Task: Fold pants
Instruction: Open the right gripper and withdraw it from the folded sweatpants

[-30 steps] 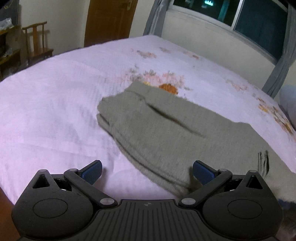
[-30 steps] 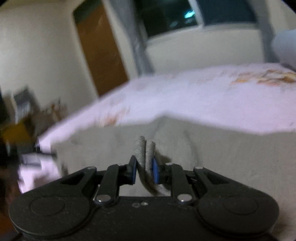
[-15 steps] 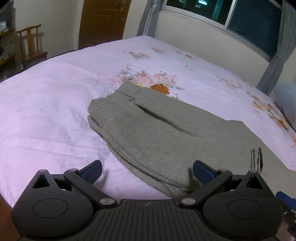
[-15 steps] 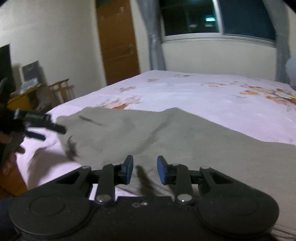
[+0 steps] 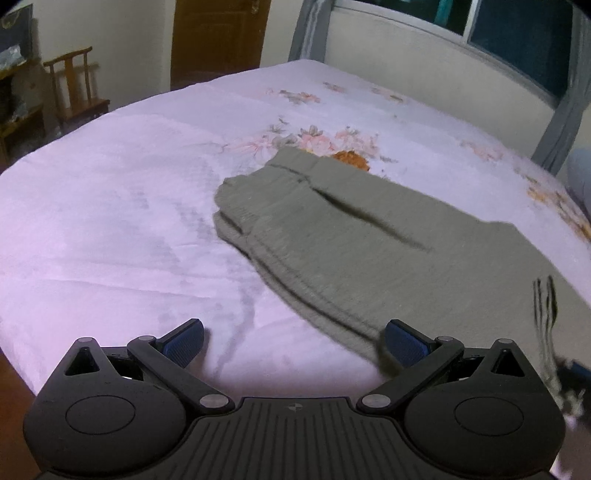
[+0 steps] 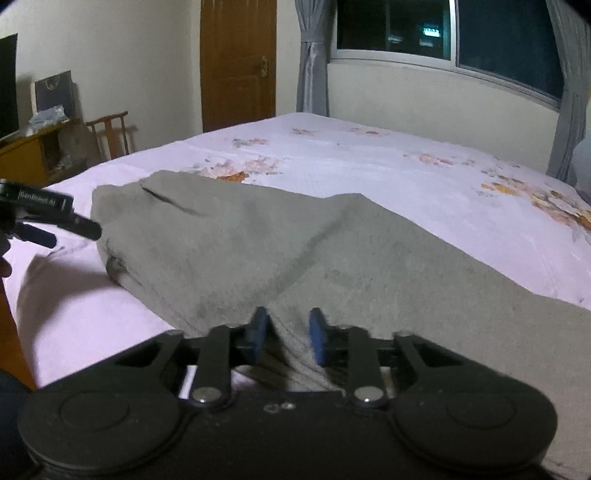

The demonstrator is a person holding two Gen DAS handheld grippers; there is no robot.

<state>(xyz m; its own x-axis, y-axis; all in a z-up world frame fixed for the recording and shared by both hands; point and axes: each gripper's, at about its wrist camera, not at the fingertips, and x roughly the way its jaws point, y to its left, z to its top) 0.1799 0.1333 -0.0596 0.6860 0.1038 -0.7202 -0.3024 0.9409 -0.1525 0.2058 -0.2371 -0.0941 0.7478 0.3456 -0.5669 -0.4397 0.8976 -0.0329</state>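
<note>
On the bed (image 5: pixel 110 229), spread over the pale pink floral cover, we've got the grey-green pants (image 5: pixel 369 251) lying mostly flat, already doubled over lengthwise so one leg sits on top of the other, cuff end pointing toward the far side where the door is. Nothing is sitting on them and nothing stands between us and the cloth.

Our left gripper (image 5: pixel 293 341) hovers just off the near edge of the pants with its blue pads spread wide, one over bare sheet and the other right at the fabric edge, holding nothing. From the right wrist view we can see it poking in from the left, near the cuff end (image 6: pixel 48 214).

Our right gripper (image 6: pixel 286 339) is low over the near end of the pants, jaws narrowed but not closed, with a raised ridge of fabric running up between the pads. We can't really tell whether the pads are touching it; there's visible gap on both sides, so we'd call it loose.

Around the room: a wooden door (image 6: pixel 238 62) at the back, grey curtains (image 6: pixel 314 55) beside a dark window (image 6: pixel 443 33), a wooden chair (image 5: pixel 74 88) off the bed's corner, and a cluttered desk (image 6: pixel 33 155) next to it.
</note>
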